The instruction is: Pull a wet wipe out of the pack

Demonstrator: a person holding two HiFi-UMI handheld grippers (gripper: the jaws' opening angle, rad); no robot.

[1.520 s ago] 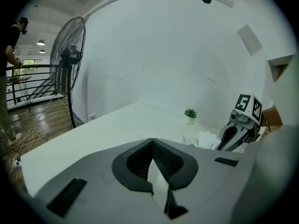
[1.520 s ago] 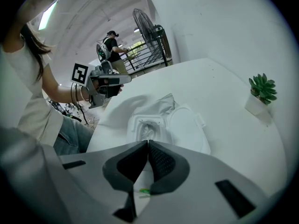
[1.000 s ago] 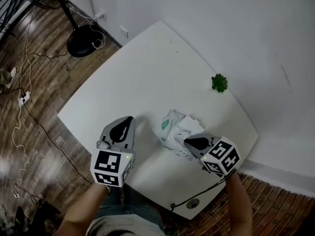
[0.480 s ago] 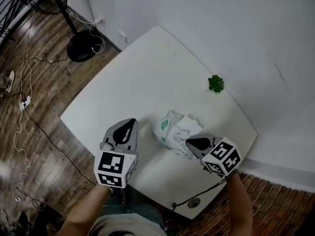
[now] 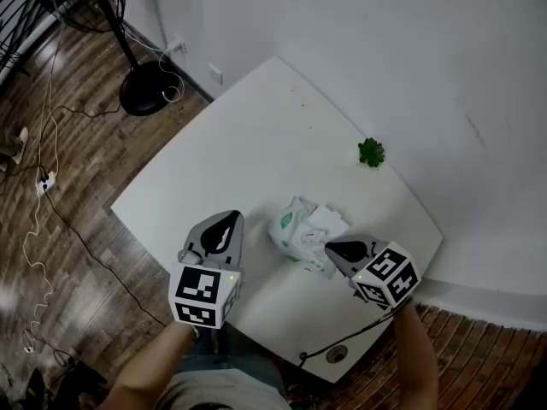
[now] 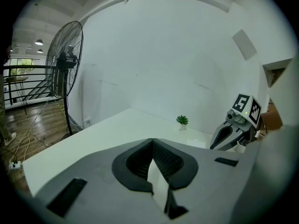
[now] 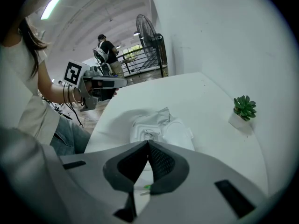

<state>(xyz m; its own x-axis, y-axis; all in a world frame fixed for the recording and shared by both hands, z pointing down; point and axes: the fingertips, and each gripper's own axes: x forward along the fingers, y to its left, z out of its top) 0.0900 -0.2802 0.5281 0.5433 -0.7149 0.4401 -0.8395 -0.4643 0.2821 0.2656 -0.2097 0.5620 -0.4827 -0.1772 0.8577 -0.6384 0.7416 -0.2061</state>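
Note:
The wet wipe pack (image 5: 301, 227) is white with a green mark and lies on the white table (image 5: 248, 143) near its front right. Its top looks crumpled, with white material standing up at the opening (image 7: 150, 125). My right gripper (image 5: 332, 248) is shut and empty, its tips at the pack's near edge; in the right gripper view the pack (image 7: 174, 130) lies just beyond the closed tips (image 7: 148, 143). My left gripper (image 5: 229, 219) is shut too, a short way left of the pack, holding nothing (image 6: 152, 140).
A small green plant (image 5: 370, 151) in a white pot stands near the wall behind the pack. A standing fan (image 5: 145, 88) and loose cables (image 5: 38, 178) are on the wooden floor to the left. A cable hangs off the table's near edge (image 5: 333, 348). A person (image 7: 108, 50) stands far off.
Hardly anything differs. The head view has shifted a little, and the left gripper has drifted slightly toward the near edge. The right gripper stays at the pack.

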